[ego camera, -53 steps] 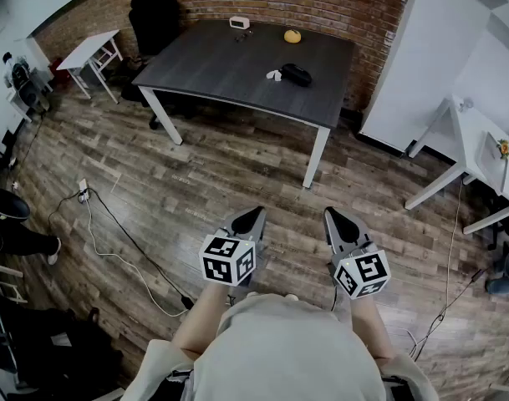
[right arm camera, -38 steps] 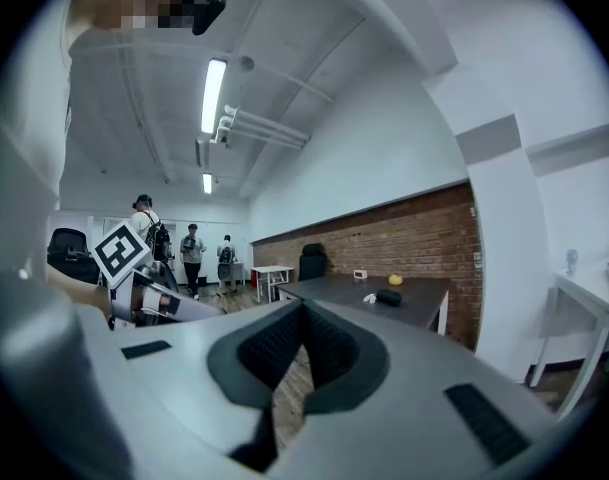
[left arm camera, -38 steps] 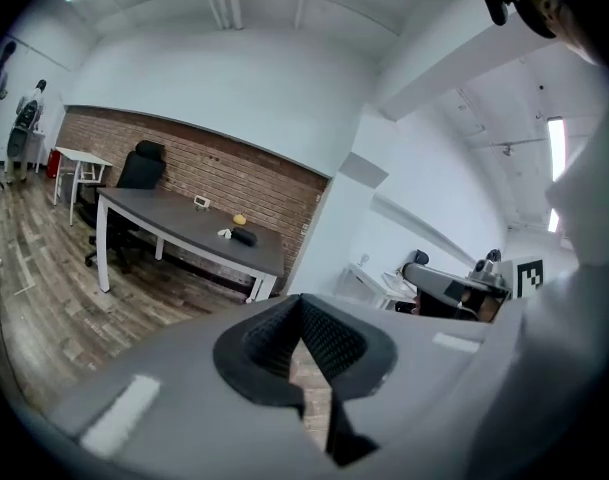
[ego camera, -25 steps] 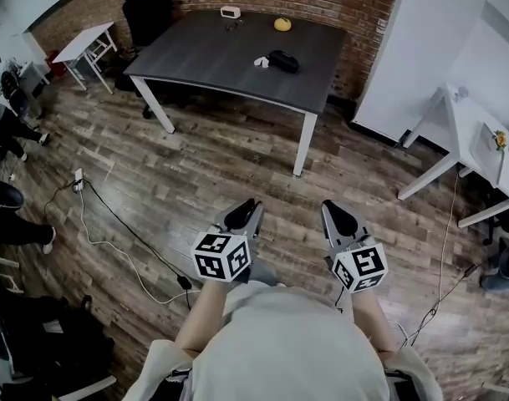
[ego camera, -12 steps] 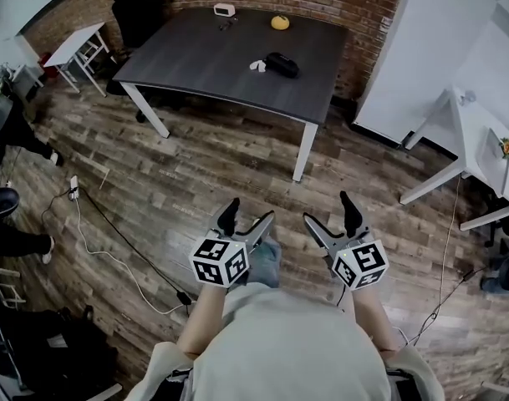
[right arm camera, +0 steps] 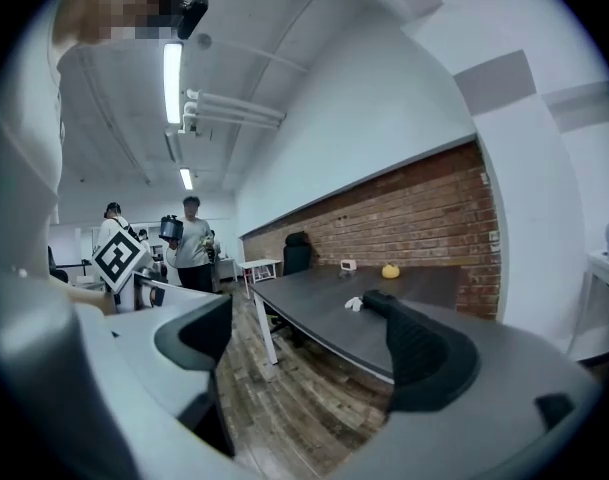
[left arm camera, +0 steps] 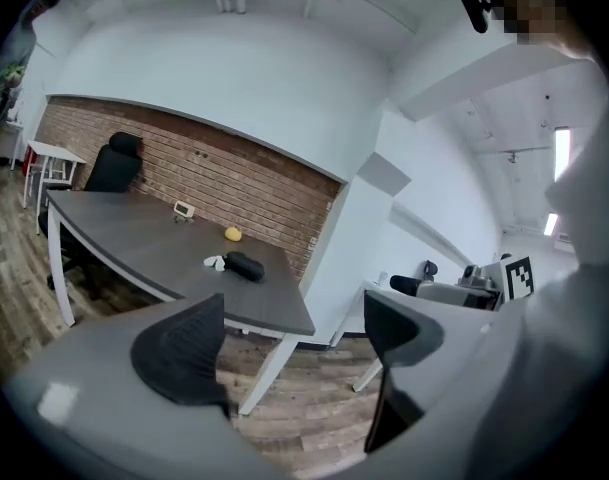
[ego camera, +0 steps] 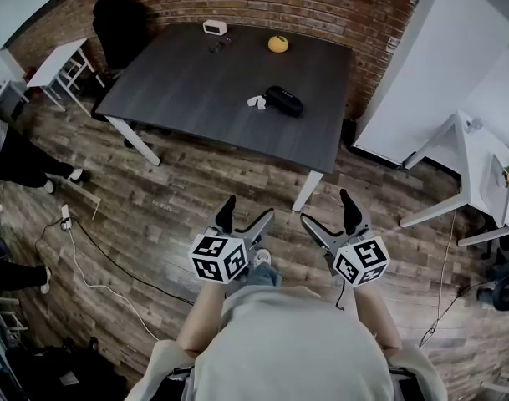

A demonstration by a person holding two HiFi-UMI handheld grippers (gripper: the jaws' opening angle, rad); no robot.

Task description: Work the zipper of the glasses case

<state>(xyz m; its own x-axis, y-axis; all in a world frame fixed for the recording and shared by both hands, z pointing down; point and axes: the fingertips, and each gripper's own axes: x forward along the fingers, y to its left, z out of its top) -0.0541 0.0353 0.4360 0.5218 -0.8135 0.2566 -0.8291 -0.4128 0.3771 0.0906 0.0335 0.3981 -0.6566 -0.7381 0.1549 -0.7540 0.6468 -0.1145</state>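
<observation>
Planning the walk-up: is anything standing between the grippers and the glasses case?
Nothing visible does. Only floor and the near edge of the table separate the left gripper and right gripper, both empty with jaws opening, from the glasses case.

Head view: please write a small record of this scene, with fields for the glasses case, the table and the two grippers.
glasses case: black, lying on the table, untouched
zipper: too small to tell
table: dark top, white legs
beside case: small white object
left gripper: jaws opening, nothing between, away from table
right gripper: jaws opening, nothing between
</observation>
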